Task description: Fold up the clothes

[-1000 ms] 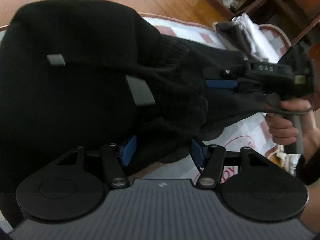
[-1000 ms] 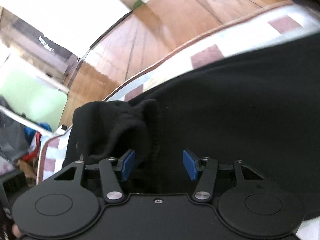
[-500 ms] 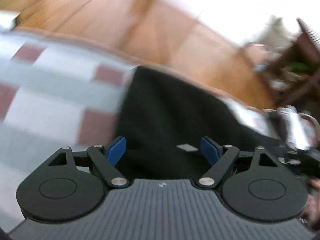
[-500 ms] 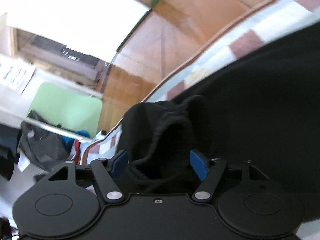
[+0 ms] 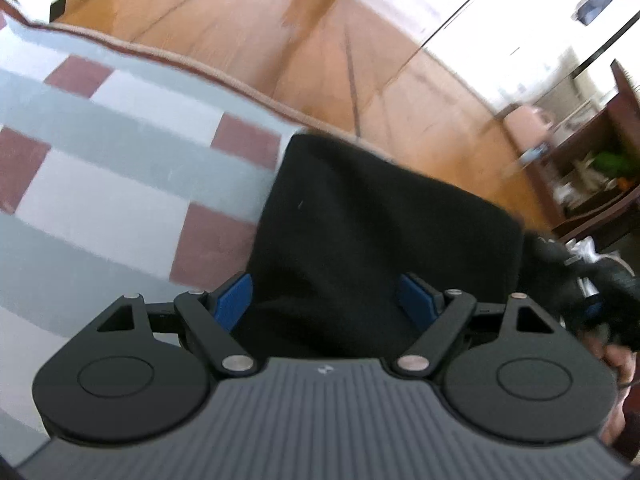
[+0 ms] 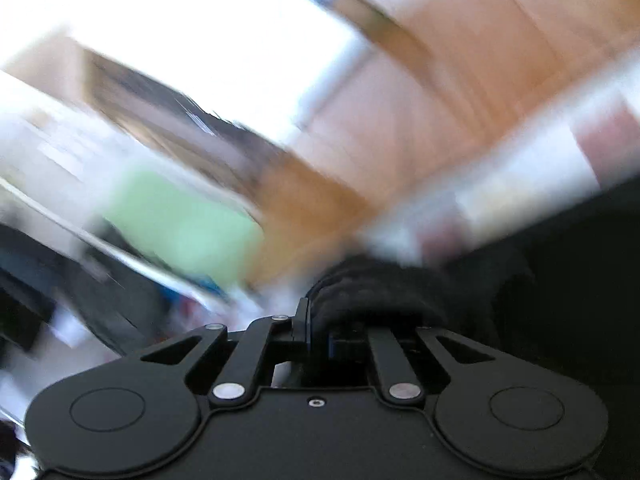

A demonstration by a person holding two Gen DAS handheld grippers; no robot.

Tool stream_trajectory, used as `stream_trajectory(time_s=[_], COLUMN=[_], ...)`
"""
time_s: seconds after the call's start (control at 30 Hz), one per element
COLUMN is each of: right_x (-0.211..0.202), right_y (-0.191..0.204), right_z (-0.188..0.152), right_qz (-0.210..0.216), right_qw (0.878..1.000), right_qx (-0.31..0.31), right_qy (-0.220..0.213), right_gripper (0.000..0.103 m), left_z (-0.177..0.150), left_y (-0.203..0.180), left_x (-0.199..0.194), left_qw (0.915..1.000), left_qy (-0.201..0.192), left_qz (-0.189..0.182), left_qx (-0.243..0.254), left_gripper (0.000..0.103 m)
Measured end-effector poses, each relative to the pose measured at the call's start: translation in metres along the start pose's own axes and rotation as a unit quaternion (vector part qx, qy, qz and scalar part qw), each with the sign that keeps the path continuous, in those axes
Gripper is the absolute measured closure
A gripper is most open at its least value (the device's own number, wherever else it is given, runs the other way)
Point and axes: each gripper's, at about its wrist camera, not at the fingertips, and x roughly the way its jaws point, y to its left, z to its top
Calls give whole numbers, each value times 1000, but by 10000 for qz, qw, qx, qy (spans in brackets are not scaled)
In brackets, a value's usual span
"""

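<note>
The left gripper (image 5: 326, 300) is holding its jaws spread wide, with the black garment (image 5: 380, 232) lying between and ahead of them. The blue pads (image 5: 234, 300) are standing clear of the cloth on either side, as far as the view shows, so nothing is being pinched there. The garment is resting as a flat, roughly squared slab on the checked cover (image 5: 120, 168), its far edge reaching the cover's brown border. To the left of the jaws the cover is showing grey, white and dark red squares. Beyond the garment the wooden floor (image 5: 320, 40) is running off into glare. At the right of the jaws a hand (image 5: 616, 360) is showing low at the frame edge.

The right gripper (image 6: 318, 320) is pressing its jaws nearly together on a bunched fold of the garment (image 6: 384, 292), which is humping up just ahead of the fingertips and spreading away to the right. Everything beyond is badly smeared by motion blur.
</note>
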Motion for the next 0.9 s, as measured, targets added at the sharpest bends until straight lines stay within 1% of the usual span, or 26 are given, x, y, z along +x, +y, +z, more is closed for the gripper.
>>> stream_trajectory(time_s=[0.03, 0.07, 0.1, 0.13, 0.17, 0.2, 0.23, 0.27, 0.3, 0.33, 0.37, 0.4, 0.43, 0.47, 0.5, 0.57, 0.6, 0.63, 0.67, 0.7, 0.73, 0.77, 0.8, 0.83, 0.87, 0.9], right_x=[-10, -18, -19, -15, -8, -2, 2, 2, -1, -5, -11, -23, -35, -47, -56, -67, -71, -71, -69, -66, -58, -47, -38, -31, -32, -40], right_y=[3, 4, 0, -11, -23, -36, -44, -47, -46, -43, -39, -35, -31, -26, -22, -13, -9, -6, -3, -1, -3, -6, -3, 1, 11, 22], right_z=[9, 17, 24, 27, 29, 32, 29, 25, 20, 16, 12, 9, 7, 6, 4, -7, -14, -23, -31, -39, -46, -53, -57, -60, -59, -54], right_qz=[-157, -411, -771, -1215, -1672, -2124, -2321, -2342, -2309, -2261, -2247, -2312, -2399, -2409, -2308, -2019, -1901, -1885, -1905, -1906, -1894, -1880, -1936, -2013, -1966, -1913], right_qw=[9996, 9983, 9954, 9908, 9837, 9737, 9684, 9684, 9700, 9719, 9729, 9721, 9705, 9704, 9728, 9785, 9802, 9798, 9786, 9777, 9769, 9750, 9706, 9648, 9643, 9654], right_qx=[-177, -370, -572, -575, -510, -443, -311, -177, -94, -48, -28, -32, -41, -101, -164, -266, -341, -443, -553, -642, -682, -721, -938, -1214, -1423, -1572], right_qy=[-121, -170, -81, 156, 426, 695, 853, 843, 757, 651, 537, 391, 235, 132, 137, 333, 431, 497, 552, 603, 712, 941, 1081, 1177, 1055, 818], right_gripper=[93, 93, 93, 93, 93, 93, 93, 90, 85, 83, 75, 58, 51, 48, 48, 48, 44, 40, 33, 31, 31, 34, 69, 82, 87, 87], left_z=[1, 2, 2, 1, 0, -5, -10, -14, -18, -19, -18, -16, -14, -12, -11, -8, -7, -6, -5, -4, -3, -2, -1, 1, 1, 2], left_y=[0, -2, -3, -6, -9, -12, -14, -15, -16, -16, -18, -19, -19, -19, -17, -13, -12, -13, -14, -17, -20, -23, -25, -27, -28, -29], left_x=[-4, -5, -3, 1, 6, 12, 18, 25, 30, 33, 32, 32, 30, 28, 28, 27, 26, 22, 18, 18, 18, 18, 18, 19, 18, 18], left_qw=[9999, 9997, 9994, 9988, 9977, 9960, 9940, 9912, 9886, 9874, 9874, 9876, 9883, 9890, 9895, 9910, 9924, 9939, 9950, 9956, 9960, 9962, 9964, 9966, 9969, 9969], left_qy=[-64, -27, 99, 297, 503, 739, 914, 1081, 1205, 1238, 1198, 1152, 1081, 1011, 976, 938, 905, 840, 769, 669, 570, 470, 382, 345, 289, 236], left_qz=[-122, -224, -313, -323, -302, -132, 92, 314, 507, 590, 614, 636, 653, 688, 705, 665, 573, 452, 345, 300, 255, 211, 157, 66, -22, -86], left_qx=[11, 42, 113, 220, 335, 476, 590, 694, 752, 794, 827, 855, 856, 832, 796, 690, 605, 558, 530, 586, 643, 699, 746, 745, 725, 741], left_gripper=[23, 23, 23, 23, 23, 23, 23, 23, 22, 22, 22, 22, 22, 22, 22, 22, 22, 22, 23, 25, 29, 32, 37, 38, 38, 38])
